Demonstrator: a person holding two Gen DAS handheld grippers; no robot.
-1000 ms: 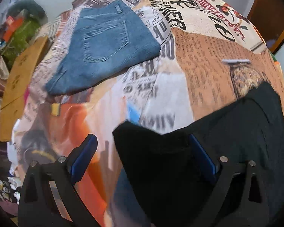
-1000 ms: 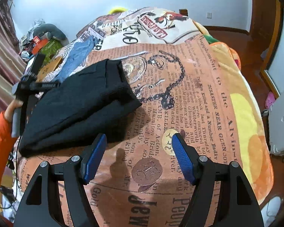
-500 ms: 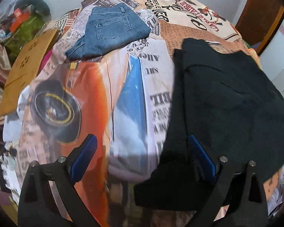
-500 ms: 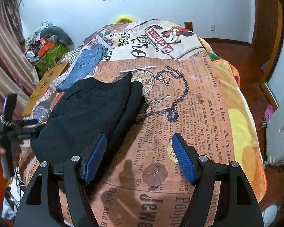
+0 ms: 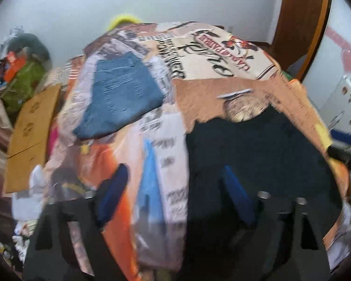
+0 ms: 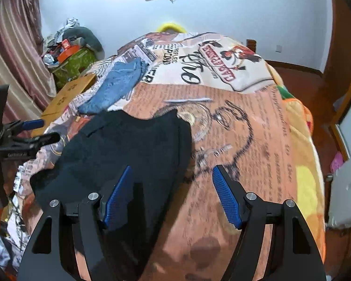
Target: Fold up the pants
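Note:
Black pants [image 6: 128, 149] lie folded on the printed blanket [image 6: 245, 128], and the blurred left wrist view shows them too [image 5: 257, 145]. My left gripper [image 5: 175, 173] hovers above the pants' left edge, jaws closing, with only air between the pads. It also shows at the left edge of the right wrist view [image 6: 50, 130]. Over the pants' near right edge, my right gripper [image 6: 172, 168] stands open, its left pad [image 6: 117, 201] above the black cloth, pressing nothing.
Folded blue jeans [image 5: 121, 98] lie farther back on the bed [image 6: 114, 86]. A cardboard box [image 6: 67, 93] and a green bag with clutter [image 6: 74, 63] stand left of the bed by a curtain [image 6: 14, 53]. A wooden door [image 5: 299, 23] is at the right.
The black pants, earlier draped over my left gripper's right finger, now lie flat on the bed. The left gripper has risen and drawn back, jaws narrower. The right gripper has shifted a little.

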